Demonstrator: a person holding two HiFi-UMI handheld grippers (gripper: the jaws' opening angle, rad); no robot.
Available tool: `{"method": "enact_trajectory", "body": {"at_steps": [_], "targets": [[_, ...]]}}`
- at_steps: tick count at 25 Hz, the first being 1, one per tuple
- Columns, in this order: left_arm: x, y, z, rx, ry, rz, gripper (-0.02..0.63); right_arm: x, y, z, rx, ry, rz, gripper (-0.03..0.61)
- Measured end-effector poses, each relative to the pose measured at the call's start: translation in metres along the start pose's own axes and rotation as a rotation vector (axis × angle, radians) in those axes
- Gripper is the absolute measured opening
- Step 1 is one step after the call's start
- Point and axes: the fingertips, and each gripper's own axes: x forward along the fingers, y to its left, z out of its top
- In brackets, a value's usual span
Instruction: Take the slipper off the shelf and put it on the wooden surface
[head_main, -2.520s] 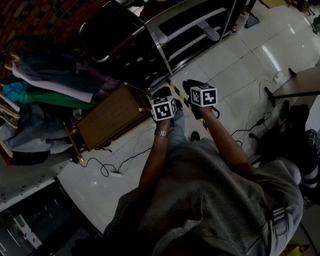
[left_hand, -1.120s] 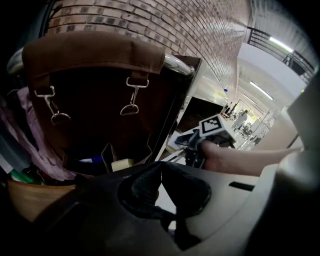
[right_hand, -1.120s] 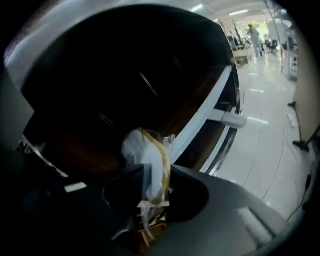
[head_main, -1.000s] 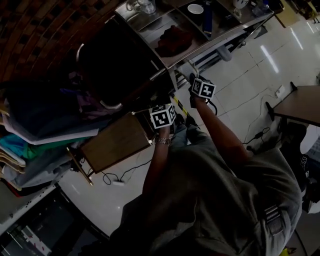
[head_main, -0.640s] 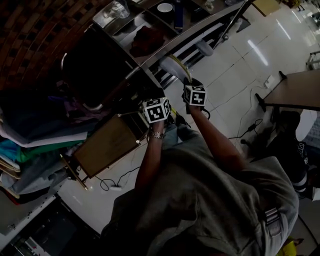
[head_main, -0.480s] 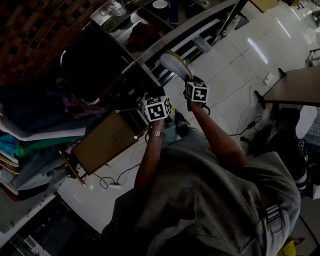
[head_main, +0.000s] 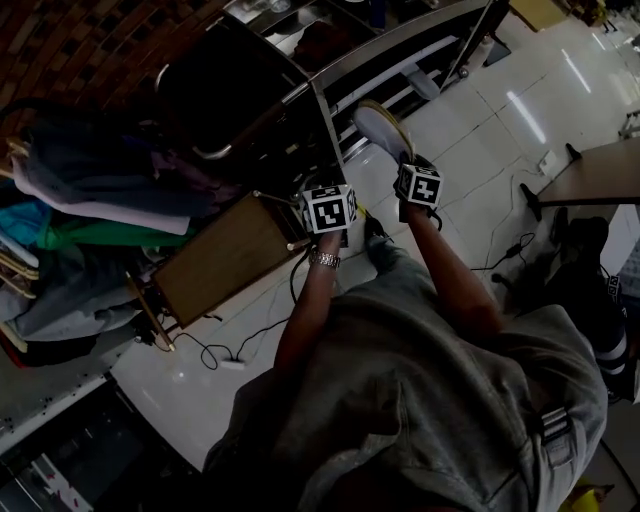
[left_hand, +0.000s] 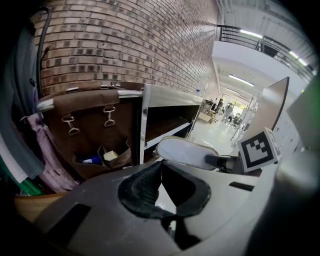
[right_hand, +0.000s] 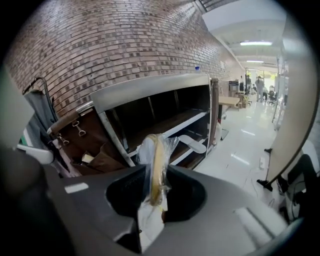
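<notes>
Slipper (right_hand: 156, 150) in clear plastic stands edge-on, pinched between the jaws of the right gripper (right_hand: 159, 182), clear of the shelf (right_hand: 172, 125); left gripper (left_hand: 161, 164) is closed on nothing.

Brick wall (left_hand: 125, 40) behind brown hanging organizer (left_hand: 95, 132), small items in its pockets. Stacked clothes (head_main: 95, 205): green, grey, purple. Cable with white plug (head_main: 232, 364) on glossy tile floor (head_main: 500, 130). Table (head_main: 600, 172) far right.
</notes>
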Motion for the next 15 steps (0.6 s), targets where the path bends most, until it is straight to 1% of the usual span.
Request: {"method": "enact_trajectory", "body": {"at_steps": [2,4,6,8,10,12,13,15], "targets": [[-0.029,0.019,-0.026,-0.012,-0.008,0.001,0.003,-0.021,0.016,-0.022,-0.012,-0.013,-0.013,0.06],[-0.065,0.053,-0.062,-0.037,-0.015,0.018,0.003,-0.043,0.044,-0.054,-0.012,-0.024,-0.028,0.06],[-0.108,0.102,-0.107,-0.062,-0.012,0.045,0.003,-0.068,0.088,-0.096,0.0,-0.042,-0.042,0.06],[-0.151,0.15,-0.15,-0.085,-0.001,0.07,0.003,-0.092,0.143,-0.144,0.012,-0.04,-0.022,0.06],[-0.194,0.189,-0.188,-0.115,0.006,0.099,0.003,-0.113,0.206,-0.195,-0.009,0.006,0.045,0.06],[-0.238,0.223,-0.222,-0.166,0.007,0.139,0.003,-0.132,0.269,-0.243,-0.032,0.08,0.132,0.06],[-0.259,0.238,-0.237,-0.199,0.002,0.159,0.003,-0.141,0.296,-0.261,-0.041,0.105,0.174,0.06],[-0.293,0.263,-0.26,-0.267,-0.02,0.201,0.003,-0.151,0.343,-0.283,-0.067,0.14,0.252,0.06]]}}
